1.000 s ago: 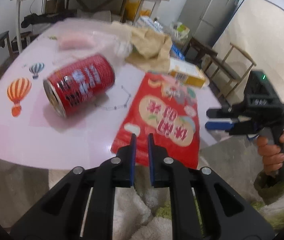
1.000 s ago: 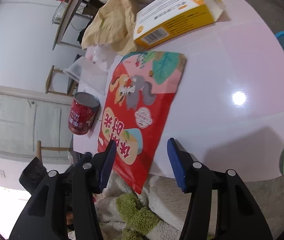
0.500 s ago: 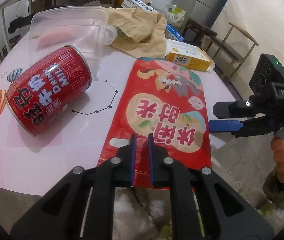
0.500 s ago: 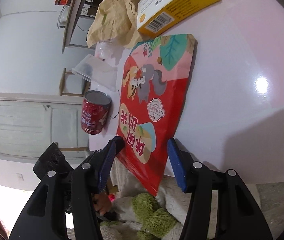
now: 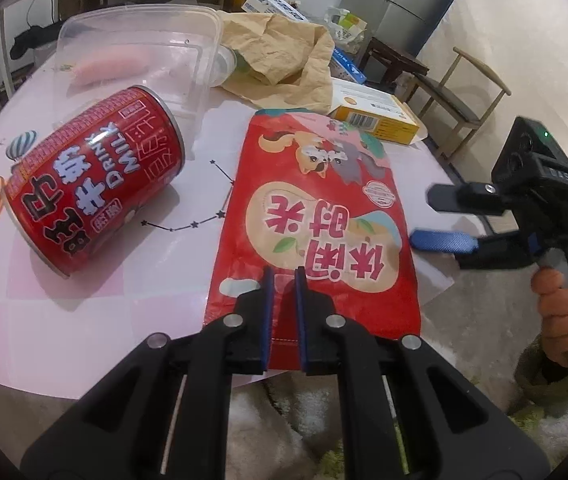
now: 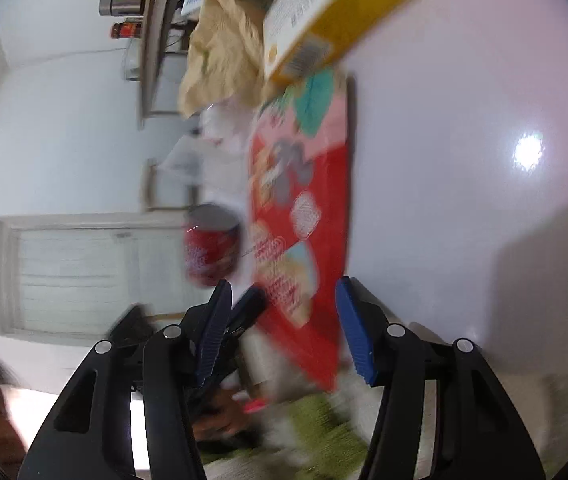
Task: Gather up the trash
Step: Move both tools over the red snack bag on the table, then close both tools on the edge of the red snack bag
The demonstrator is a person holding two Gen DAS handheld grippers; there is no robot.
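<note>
A flat red snack bag point(image 5: 320, 216) lies on the pink table, its near end hanging over the table edge; it also shows blurred in the right wrist view point(image 6: 304, 216). My left gripper point(image 5: 282, 276) hovers over the bag's near end with its jaws nearly closed, a narrow gap between them, holding nothing. A red milk-drink can point(image 5: 91, 184) lies on its side to the left. My right gripper point(image 6: 279, 300) is open and empty at the bag's right edge, also seen in the left wrist view point(image 5: 440, 220).
A clear plastic container point(image 5: 143, 52), crumpled brown paper point(image 5: 284, 60), a yellow box point(image 5: 376, 118) and a blue box point(image 5: 273, 2) lie farther back on the table point(image 5: 63, 320). A wooden chair point(image 5: 464, 92) stands to the right. Green-and-white fabric lies below the table edge.
My left gripper moved forward and now reaches over the bag's near end. My right gripper swung in toward the bag's right edge, still open; its view is blurred by motion.
</note>
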